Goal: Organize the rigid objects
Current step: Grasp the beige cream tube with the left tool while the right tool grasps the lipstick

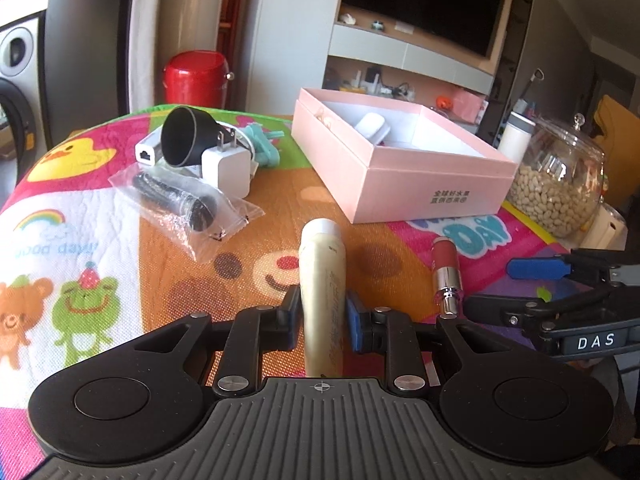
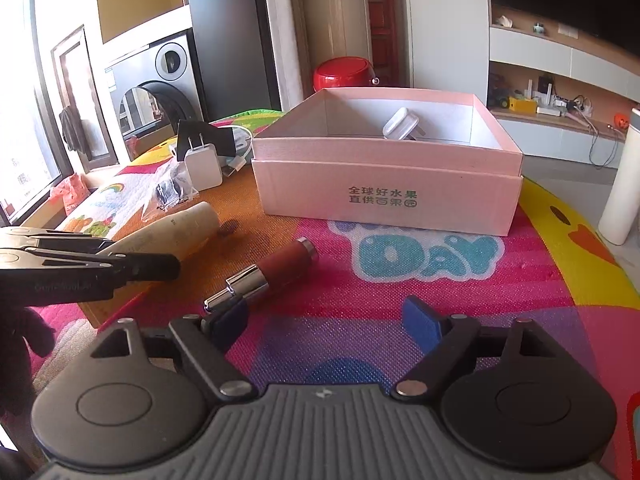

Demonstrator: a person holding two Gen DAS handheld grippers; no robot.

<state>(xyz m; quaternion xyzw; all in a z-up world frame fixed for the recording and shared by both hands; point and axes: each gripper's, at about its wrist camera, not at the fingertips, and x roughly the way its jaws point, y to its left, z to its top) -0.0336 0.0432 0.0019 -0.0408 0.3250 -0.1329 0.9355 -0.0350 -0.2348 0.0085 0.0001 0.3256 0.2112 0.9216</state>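
Left gripper (image 1: pixel 323 314) clamped on cream tube (image 1: pixel 322 280) lying on mat (image 1: pixel 100 220), cap end far, pointing toward pink box (image 1: pixel 400 172); tube likely light, slightly squashy, smooth (could slip); firmer hold nearer cap. Right gripper (image 2: pixel 326 322) spread apart, holding nothing; red lipstick (image 2: pixel 276 268) just beyond its left finger; rigid, round, likely rolls; grip across barrel.

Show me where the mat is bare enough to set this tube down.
Free: the mat strip between the pink cardboard box and the right gripper, right of the red-and-silver lipstick. The box floor is also mostly bare beside a white plug. Crowded: the far-left cluster of white charger, black funnel and clear plastic bag. The left gripper grips the cream tube.
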